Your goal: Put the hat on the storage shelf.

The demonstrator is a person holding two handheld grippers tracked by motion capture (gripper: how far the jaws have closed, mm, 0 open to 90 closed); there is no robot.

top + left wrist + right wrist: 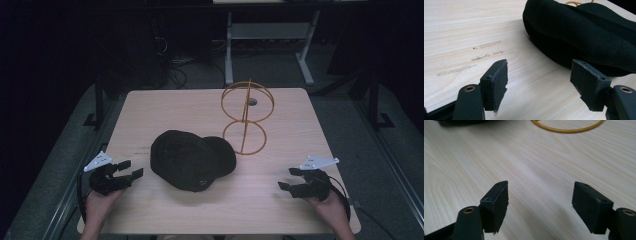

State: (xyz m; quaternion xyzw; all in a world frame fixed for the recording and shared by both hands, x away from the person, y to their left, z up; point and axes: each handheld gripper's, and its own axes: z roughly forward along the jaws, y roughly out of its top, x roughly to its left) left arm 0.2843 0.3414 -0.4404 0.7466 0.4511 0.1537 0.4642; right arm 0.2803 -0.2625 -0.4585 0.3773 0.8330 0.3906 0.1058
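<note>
The wooden table (280,200) leaves bare room along its near edge, where both hands rest, and more between the two grippers. A black baseball cap (192,160) lies near the table's middle, closer to the left gripper (131,169), whose jaws stand released and empty, pointed toward the cap's rounded crown. Behind the cap an orange wire stand (247,117) of two rings on a post stands upright, its lower ring just beside the brim. The right gripper (289,178) also hangs open with nothing between its jaws. Likely risks: the soft crown could buckle under a one-sided pinch and slip; a sweeping lift could knock the light stand over.
</note>
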